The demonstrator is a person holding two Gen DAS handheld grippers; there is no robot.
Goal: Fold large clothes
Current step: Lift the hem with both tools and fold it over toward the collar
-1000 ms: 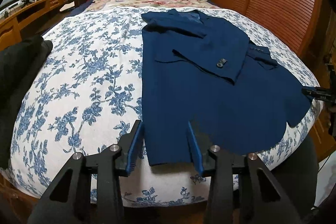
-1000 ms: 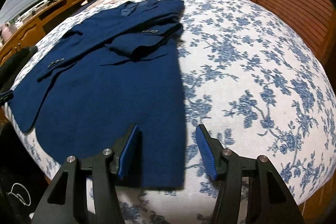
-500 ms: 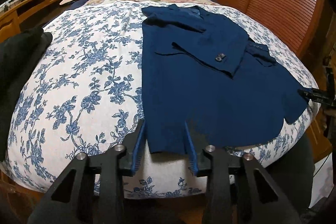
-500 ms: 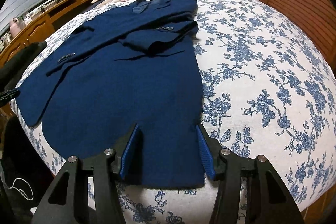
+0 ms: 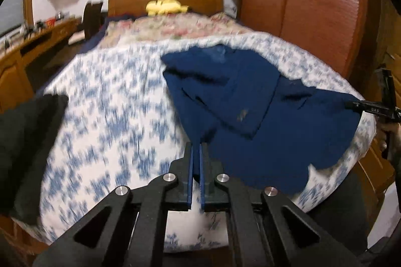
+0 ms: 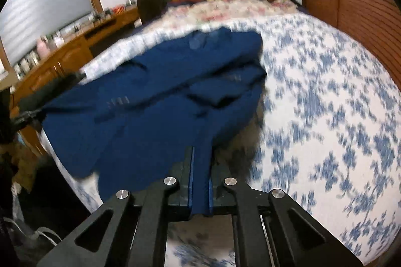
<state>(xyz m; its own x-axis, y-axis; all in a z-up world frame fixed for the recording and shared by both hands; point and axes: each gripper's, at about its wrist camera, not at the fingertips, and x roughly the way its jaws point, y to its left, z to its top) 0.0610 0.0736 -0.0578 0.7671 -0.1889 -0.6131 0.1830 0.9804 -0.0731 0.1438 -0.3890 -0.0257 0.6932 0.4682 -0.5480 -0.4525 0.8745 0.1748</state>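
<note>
A: Both grippers lifted since earlier; jacket [image 6: 155,101] hem now off the bed [image 6: 325,96].
B: Jaws?
A: Just closed. Left gripper [image 5: 196,154] and right gripper [image 6: 200,161] each pinch a hem corner.

Both grippers' jaws have just closed: left gripper [image 5: 196,149] and right gripper [image 6: 201,154] now pinch the navy jacket [image 6: 160,101] hem, lifting it off the bedspread [image 6: 325,101] at 6 o'clock.

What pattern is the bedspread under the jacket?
White with blue flowers; the bedspread shows best in the right wrist view, beside the navy jacket.
</note>
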